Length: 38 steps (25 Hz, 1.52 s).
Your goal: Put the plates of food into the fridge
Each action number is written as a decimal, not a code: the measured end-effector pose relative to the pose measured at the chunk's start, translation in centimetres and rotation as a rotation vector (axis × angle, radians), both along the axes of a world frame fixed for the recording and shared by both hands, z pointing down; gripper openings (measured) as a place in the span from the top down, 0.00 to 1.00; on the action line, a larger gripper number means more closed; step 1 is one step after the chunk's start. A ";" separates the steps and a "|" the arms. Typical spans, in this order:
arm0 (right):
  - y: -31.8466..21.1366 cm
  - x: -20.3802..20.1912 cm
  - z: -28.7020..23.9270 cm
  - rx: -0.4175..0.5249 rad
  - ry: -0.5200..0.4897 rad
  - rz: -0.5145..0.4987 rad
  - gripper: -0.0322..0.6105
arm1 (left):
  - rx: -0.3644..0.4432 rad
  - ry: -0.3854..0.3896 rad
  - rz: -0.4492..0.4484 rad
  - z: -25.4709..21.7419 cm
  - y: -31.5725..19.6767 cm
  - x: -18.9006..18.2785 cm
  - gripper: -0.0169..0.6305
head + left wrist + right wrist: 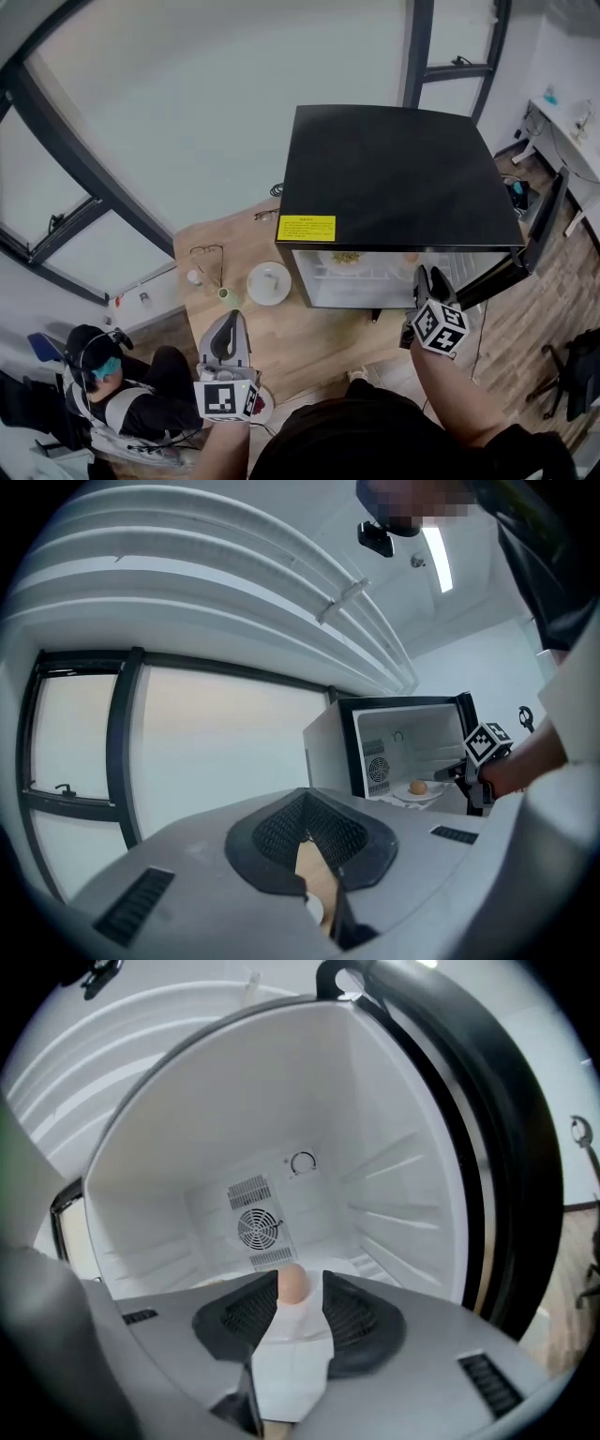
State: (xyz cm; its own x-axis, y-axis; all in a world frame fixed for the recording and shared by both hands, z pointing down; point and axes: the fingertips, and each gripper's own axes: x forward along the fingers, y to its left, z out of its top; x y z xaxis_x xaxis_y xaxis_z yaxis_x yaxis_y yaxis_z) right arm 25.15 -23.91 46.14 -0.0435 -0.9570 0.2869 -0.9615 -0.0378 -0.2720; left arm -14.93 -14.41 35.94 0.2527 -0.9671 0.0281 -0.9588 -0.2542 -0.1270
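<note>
The black mini fridge (394, 178) stands open on the wooden table (309, 333). My right gripper (429, 277) reaches into its mouth, and its jaws stand open. In the right gripper view a white plate (295, 1354) with an egg (292, 1283) lies between the fingers without being pressed. The left gripper view shows that plate (419, 796) on the fridge floor. A plate of green food (345, 257) sits further left inside. Another white plate (269, 283) rests on the table. My left gripper (228, 325) hovers near the table's front, shut and empty.
The fridge door (539, 234) swings out to the right. Glasses (208, 251), a small white bottle (194, 277) and a green object (225, 294) lie at the table's left end. A person (103, 375) sits below left of the table.
</note>
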 end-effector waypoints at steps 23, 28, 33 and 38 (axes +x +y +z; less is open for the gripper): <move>20.6 -33.2 7.1 -0.182 -0.298 -0.912 0.82 | -0.043 0.052 -0.272 4.9 19.9 -17.0 0.97; 28.6 -37.9 14.7 -0.402 -0.304 -1.004 0.82 | -0.061 0.048 -0.293 6.2 23.1 -19.1 0.97; 31.8 -39.0 20.4 -0.561 -0.328 -0.948 0.75 | -0.091 0.019 -0.309 7.5 25.7 -20.9 0.97; 32.8 -39.2 24.3 -0.712 -0.491 -0.806 0.65 | -0.147 0.004 -0.333 8.7 27.5 -22.7 0.97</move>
